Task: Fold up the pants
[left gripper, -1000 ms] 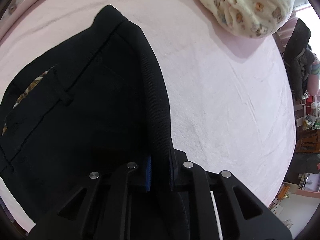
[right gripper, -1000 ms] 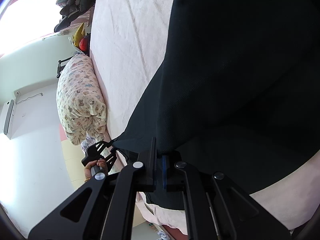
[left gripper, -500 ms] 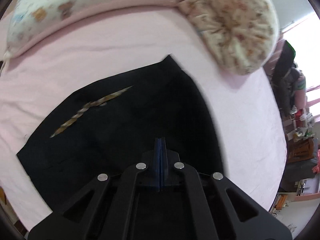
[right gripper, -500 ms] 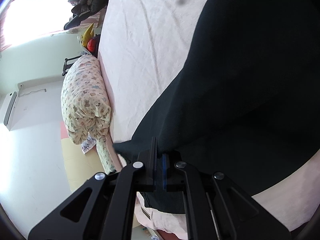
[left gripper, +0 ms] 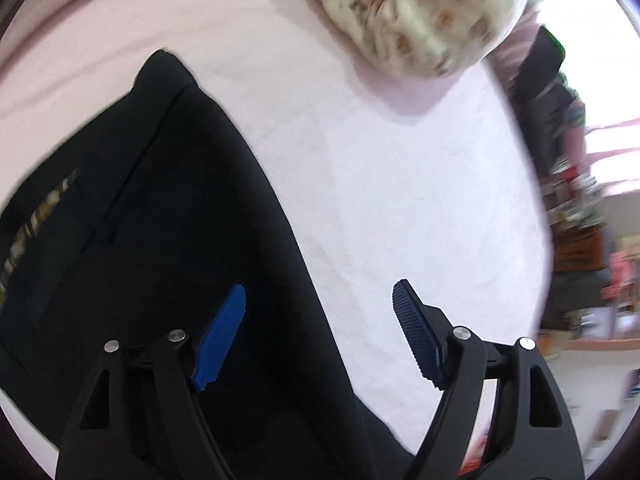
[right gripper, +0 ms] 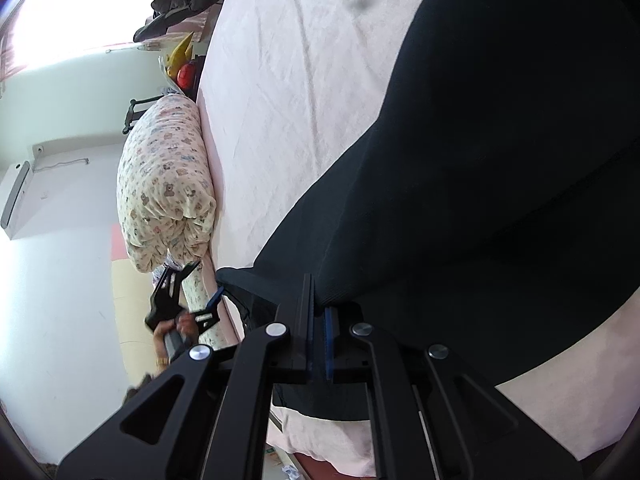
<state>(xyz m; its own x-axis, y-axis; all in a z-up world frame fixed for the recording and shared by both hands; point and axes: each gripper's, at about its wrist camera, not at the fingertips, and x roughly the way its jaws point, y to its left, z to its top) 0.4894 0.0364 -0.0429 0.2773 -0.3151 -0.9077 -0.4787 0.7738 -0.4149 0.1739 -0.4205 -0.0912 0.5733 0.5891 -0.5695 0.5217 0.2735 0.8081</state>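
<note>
Black pants [left gripper: 140, 240] lie spread on the pink bed sheet [left gripper: 400, 200]. My left gripper [left gripper: 320, 320] hovers over their right edge with its jaws opening wide. The fabric edge runs below the gap and neither blue pad touches it. In the right wrist view my right gripper [right gripper: 318, 300] is shut on a raised fold of the pants [right gripper: 480, 160] near the bed's edge. A hand [right gripper: 180, 326] holds the left gripper [right gripper: 204, 280] further along that same edge.
A rolled quilt with a bear print [left gripper: 420, 12] lies at the head of the bed, also in the right wrist view [right gripper: 164, 184]. Dark clothes [left gripper: 548, 80] hang beyond the far side. Bare sheet [right gripper: 280, 100] stretches beside the pants.
My left gripper held a fold of the pants, let it go, and now stands wide open above the flat cloth. The right gripper keeps its hold and has barely moved.
</note>
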